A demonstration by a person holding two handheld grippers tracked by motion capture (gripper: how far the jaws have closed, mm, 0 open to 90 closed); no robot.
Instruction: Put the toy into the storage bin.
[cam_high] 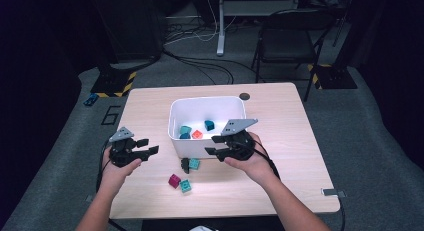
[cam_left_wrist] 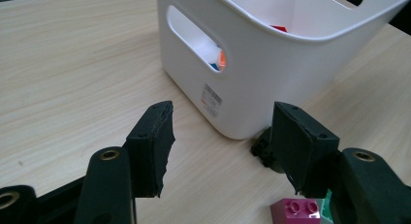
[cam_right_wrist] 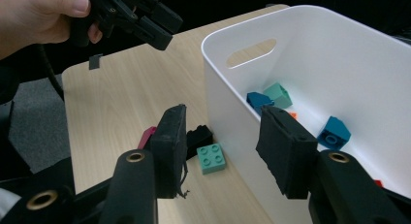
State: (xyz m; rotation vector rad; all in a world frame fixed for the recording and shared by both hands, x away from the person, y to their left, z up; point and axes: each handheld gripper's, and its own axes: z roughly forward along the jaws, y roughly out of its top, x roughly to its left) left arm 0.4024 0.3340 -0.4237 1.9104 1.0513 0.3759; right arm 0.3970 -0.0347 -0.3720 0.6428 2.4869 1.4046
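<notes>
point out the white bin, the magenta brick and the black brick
white bin [cam_high: 173,122]: high view, left wall rim
magenta brick [cam_high: 174,180]: high view, top face
black brick [cam_right_wrist: 199,135]: right gripper view, top

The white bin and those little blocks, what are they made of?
The white bin looks like smooth moulded plastic: thin rounded rim, cut-out handle, soft sheen. The teal block beside it seems hard plastic too, with studs on top and an even, matte colour.
</notes>
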